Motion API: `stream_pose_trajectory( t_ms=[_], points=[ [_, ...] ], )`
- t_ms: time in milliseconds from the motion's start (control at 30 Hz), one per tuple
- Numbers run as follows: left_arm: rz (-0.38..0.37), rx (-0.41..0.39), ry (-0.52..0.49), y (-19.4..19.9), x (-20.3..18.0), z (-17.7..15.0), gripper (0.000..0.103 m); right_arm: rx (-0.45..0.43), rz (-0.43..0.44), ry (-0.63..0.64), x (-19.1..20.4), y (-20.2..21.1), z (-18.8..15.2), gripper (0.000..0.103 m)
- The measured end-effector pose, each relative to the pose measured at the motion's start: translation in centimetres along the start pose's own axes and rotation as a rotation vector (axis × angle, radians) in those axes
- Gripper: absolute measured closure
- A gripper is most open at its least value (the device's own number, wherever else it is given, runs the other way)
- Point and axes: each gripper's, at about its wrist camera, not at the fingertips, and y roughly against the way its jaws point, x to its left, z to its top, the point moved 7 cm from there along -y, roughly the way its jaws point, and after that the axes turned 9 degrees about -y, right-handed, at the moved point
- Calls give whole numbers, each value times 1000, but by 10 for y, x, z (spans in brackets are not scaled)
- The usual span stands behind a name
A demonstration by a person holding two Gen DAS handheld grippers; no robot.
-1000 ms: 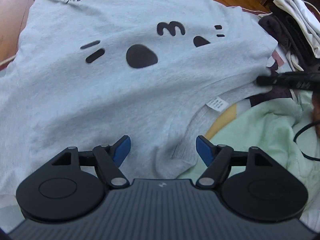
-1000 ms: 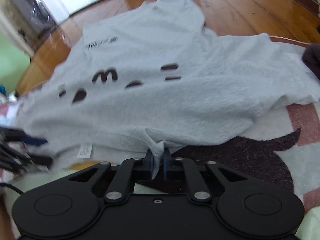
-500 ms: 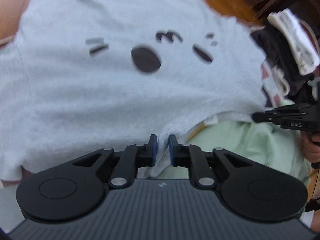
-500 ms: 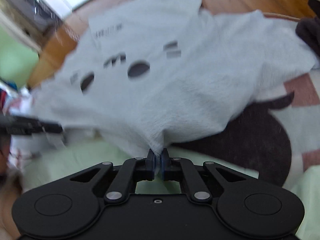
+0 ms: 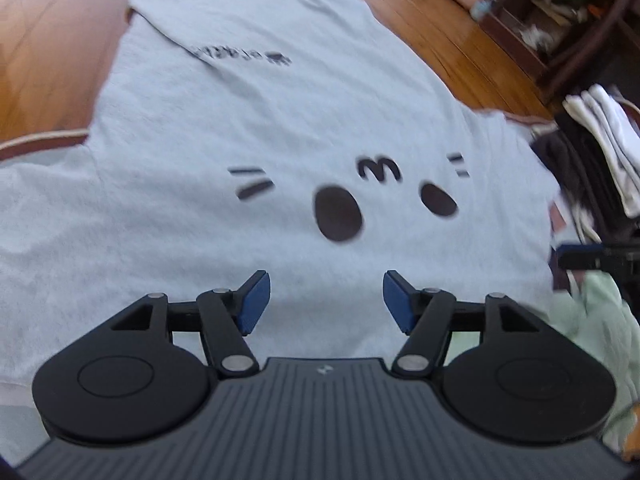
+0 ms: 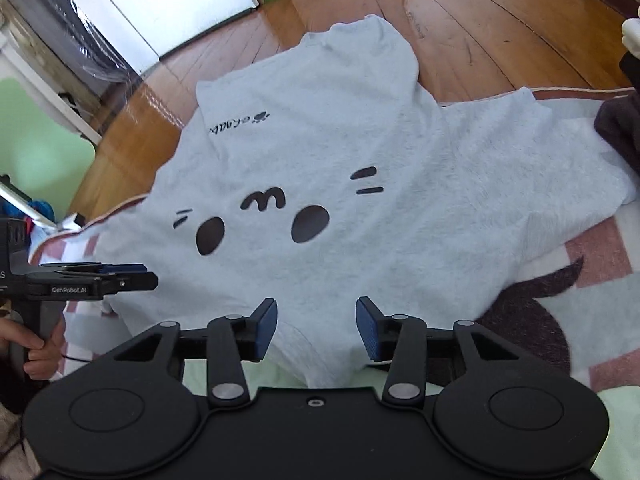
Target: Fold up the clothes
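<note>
**Grey T-shirt lying spread, no fold showing**

The grey T-shirt (image 6: 340, 184) is lying flat and print-up across the blanket (image 6: 600, 256), its far end reaching onto the wooden floor (image 6: 480, 32) toward 12 o'clock. The left gripper (image 5: 326, 300) and right gripper (image 6: 316, 328) are both hovering over its near edge, fingers spread wide and holding nothing. Folded clothes (image 5: 600, 140) are sitting at 2 o'clock. No fold is showing in the shirt, so its folding is all still to do.

The light grey T-shirt (image 6: 360, 168) lies spread flat, print side up, its black cartoon cat face (image 6: 276, 216) showing, half on the patterned blanket, half on the wooden floor.
</note>
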Motion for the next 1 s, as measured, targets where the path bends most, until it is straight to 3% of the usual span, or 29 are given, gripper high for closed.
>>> stream_pose_trajectory(
  t_ms=[167,300,367,533,667,767,900,1000],
  points=[
    [96,-18,17,3,20,1,41,3,-48,122,24,-13,4,54],
    [187,80,103,1,45,17,41,-10,-65,282,58,-8,52,54],
    [233,96,130,6,57,44,41,-30,-112,350,74,-4,88,54],
    [302,-31,25,15,74,135,29,-26,-183,524,94,18,175,55],
    [272,-42,8,-15,102,182,29,7,-183,485,57,4,217,59],
    [310,-9,-39,-41,129,212,29,53,-212,436,23,-20,244,67],
    [335,0,-40,-63,163,244,29,152,-237,376,5,-48,290,70],
    [350,2,-30,-77,188,267,29,298,-226,235,9,-74,337,70]
  ],
)
